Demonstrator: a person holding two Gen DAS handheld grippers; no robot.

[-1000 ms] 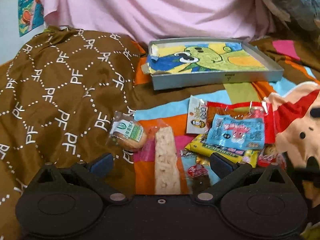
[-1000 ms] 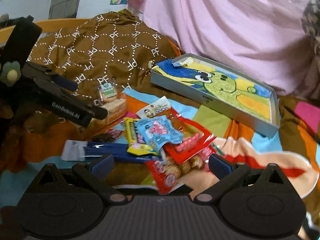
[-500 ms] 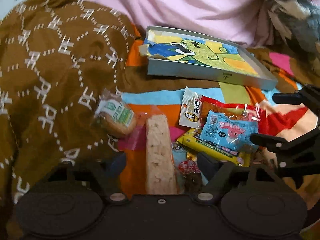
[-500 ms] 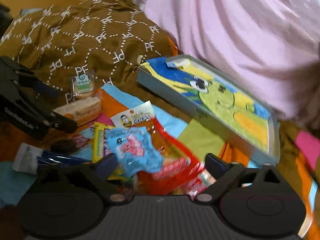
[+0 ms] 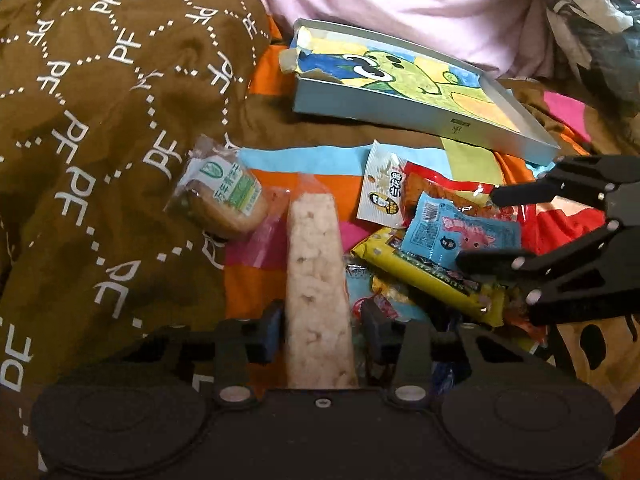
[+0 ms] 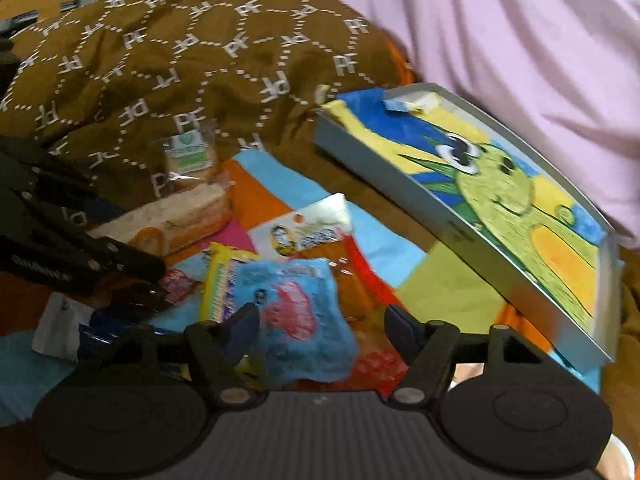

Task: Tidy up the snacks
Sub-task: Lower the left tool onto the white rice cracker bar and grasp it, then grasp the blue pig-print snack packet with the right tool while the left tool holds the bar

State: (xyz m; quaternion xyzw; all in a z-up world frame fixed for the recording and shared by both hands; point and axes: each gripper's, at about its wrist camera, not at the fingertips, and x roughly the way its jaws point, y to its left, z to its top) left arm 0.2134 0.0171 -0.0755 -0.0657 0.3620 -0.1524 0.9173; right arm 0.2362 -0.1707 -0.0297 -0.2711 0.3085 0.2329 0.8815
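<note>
A long pale rice-cracker bar in clear wrap lies on the striped blanket. My left gripper straddles its near end with its jaws closing, and a thin gap still shows at each pad. A blue packet with a pink cartoon lies on top of the snack pile, over a yellow packet. It sits between the fingers of my right gripper, whose jaws are closing and stand clear of it. In the left wrist view the right gripper hovers over that blue packet.
A round biscuit in a green-labelled wrapper lies left of the bar. A white packet and a red one are in the pile. A grey shallow box lined with a cartoon drawing stands behind. Brown patterned cloth lies left and pink cloth behind.
My left gripper sank onto the rice-cracker bar and its jaws narrowed around it. My right gripper swung in over the blue packet, with its jaws narrowing too.
</note>
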